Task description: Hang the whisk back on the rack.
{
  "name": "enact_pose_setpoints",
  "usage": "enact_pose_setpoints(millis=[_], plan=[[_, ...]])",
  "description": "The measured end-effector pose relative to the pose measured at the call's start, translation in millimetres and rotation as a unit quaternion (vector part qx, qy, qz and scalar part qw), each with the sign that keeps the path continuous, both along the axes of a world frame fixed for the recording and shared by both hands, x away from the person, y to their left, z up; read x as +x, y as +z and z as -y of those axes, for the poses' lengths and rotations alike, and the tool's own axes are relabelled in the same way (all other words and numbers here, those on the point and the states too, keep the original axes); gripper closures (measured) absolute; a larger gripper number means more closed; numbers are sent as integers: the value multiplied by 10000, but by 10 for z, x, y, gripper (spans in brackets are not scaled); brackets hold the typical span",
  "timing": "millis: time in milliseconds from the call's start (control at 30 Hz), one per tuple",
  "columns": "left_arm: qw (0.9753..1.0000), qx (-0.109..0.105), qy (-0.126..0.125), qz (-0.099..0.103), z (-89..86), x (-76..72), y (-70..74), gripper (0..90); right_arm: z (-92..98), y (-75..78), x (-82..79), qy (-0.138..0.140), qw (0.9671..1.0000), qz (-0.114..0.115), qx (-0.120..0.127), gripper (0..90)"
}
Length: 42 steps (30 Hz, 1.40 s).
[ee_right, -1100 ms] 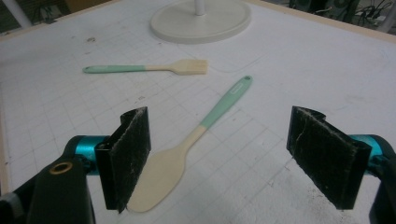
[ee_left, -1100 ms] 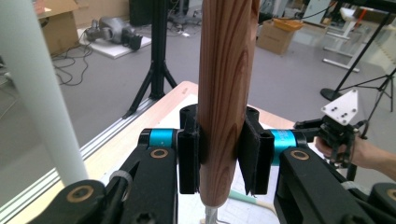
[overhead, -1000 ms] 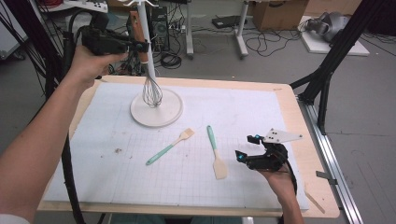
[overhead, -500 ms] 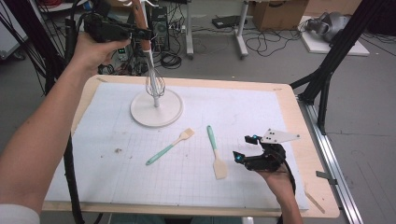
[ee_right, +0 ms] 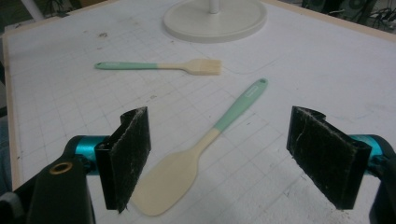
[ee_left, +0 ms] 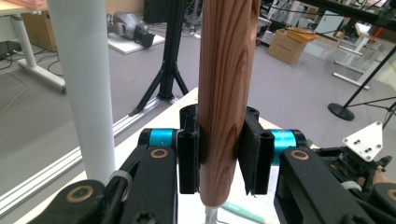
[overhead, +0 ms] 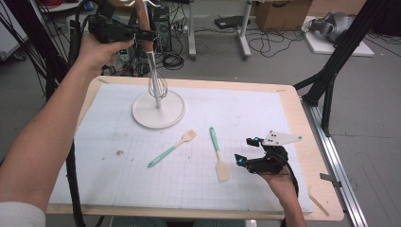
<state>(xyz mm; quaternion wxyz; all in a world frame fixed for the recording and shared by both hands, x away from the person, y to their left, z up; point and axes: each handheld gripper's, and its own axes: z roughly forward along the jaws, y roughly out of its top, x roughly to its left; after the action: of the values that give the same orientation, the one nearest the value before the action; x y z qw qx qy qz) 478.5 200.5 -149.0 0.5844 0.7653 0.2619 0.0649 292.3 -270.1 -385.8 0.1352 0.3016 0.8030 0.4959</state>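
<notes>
**Kid:** What does the left claw (overhead: 142, 34) have?

**Helper:** It is squeezed shut on the wooden handle (ee_left: 227, 93) of the whisk (overhead: 157, 85). The whisk hangs straight down, high over the round white stand (overhead: 158, 109) at the back left of the bench (overhead: 293, 118), right beside the stand's white pole (ee_left: 86, 84).

**Kid:** Is the whisk heavy?

**Helper:** I think it is light. The handle looks hard and smooth, so it could slip. The wires look thin and bendy. So the wood is the best place to grab, and that is where the pads sit.

**Kid:** Did it move?

**Helper:** Yes. A moment ago the wires were low, close to the stand's plate. Now the hand and whisk are higher and farther back.

**Kid:** And the other things?

**Helper:** The brush (overhead: 172, 148) and the spatula (overhead: 218, 153) lie flat in the same spots. The right claw (overhead: 248, 152) is wide open, holding nothing, just beside the spatula, and it has hardly moved.
</notes>
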Motion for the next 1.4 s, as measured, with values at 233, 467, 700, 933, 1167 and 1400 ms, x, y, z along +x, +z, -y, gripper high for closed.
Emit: enact_pose_setpoints(millis=[233,467,700,933,1167,1400], plan=[[9999,32,114,7,-3,10,-13,710,-3,0,7,27,10000,-3,14,209],[9998,106,146,-5,-10,9,-33,709,-15,3,9,58,10000,-6,33,209],[9998,105,195,19,-34,-3,-42,705,-20,5,8,90,10000,3,27,209],[9992,173,313,161,-45,-52,-17,597,-16,3,18,66,10000,4,31,209],[9981,366,366,319,-39,-120,1,547,-2,3,15,58,10000,12,27,209],[9976,397,482,314,-124,-176,-21,508,38,4,11,74,9999,-23,96,209]])
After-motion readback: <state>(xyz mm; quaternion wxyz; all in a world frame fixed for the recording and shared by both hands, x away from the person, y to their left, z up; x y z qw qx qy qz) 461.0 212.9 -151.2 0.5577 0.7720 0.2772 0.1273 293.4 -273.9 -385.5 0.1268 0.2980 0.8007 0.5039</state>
